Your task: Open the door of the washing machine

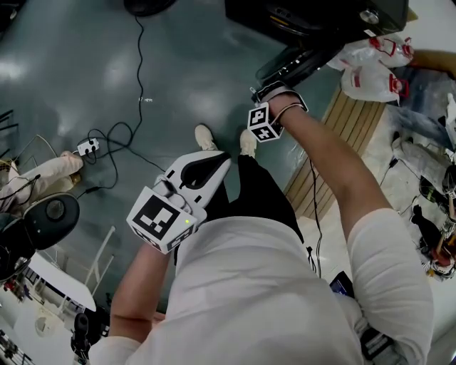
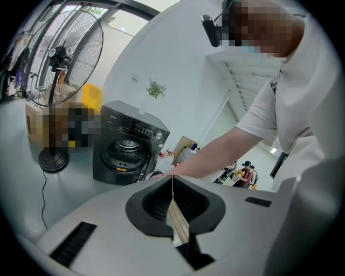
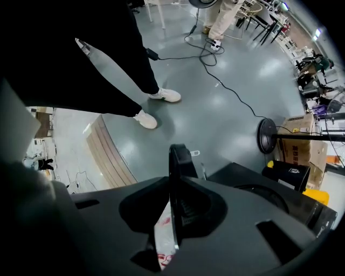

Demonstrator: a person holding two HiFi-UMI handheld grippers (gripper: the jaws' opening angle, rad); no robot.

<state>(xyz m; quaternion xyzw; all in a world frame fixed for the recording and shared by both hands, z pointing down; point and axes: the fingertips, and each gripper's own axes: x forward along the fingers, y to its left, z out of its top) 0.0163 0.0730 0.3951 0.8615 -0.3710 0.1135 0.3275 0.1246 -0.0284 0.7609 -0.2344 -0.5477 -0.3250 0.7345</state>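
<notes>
A dark grey washing machine point(image 2: 129, 148) stands on the grey floor, its round door point(image 2: 141, 170) swung partly out from the drum. In the head view only the machine's black top point(image 1: 320, 18) and the door point(image 1: 299, 60) show at the upper edge. My right gripper point(image 3: 173, 164) points steeply down and is shut on the door's black rim point(image 3: 182, 156), seen edge-on between its jaws. In the head view, my right gripper point(image 1: 278, 87) sits at the end of the outstretched arm. My left gripper point(image 1: 206, 171) hangs back near my body, jaws shut point(image 2: 172, 180) and holding nothing.
A standing fan point(image 2: 59, 70), a cardboard box point(image 2: 38, 124) and a yellow bin point(image 2: 91, 97) stand left of the machine. Cables and a power strip point(image 1: 88, 147) lie on the floor. A wooden pallet point(image 1: 349, 135) and plastic bags point(image 1: 370, 71) lie to the right.
</notes>
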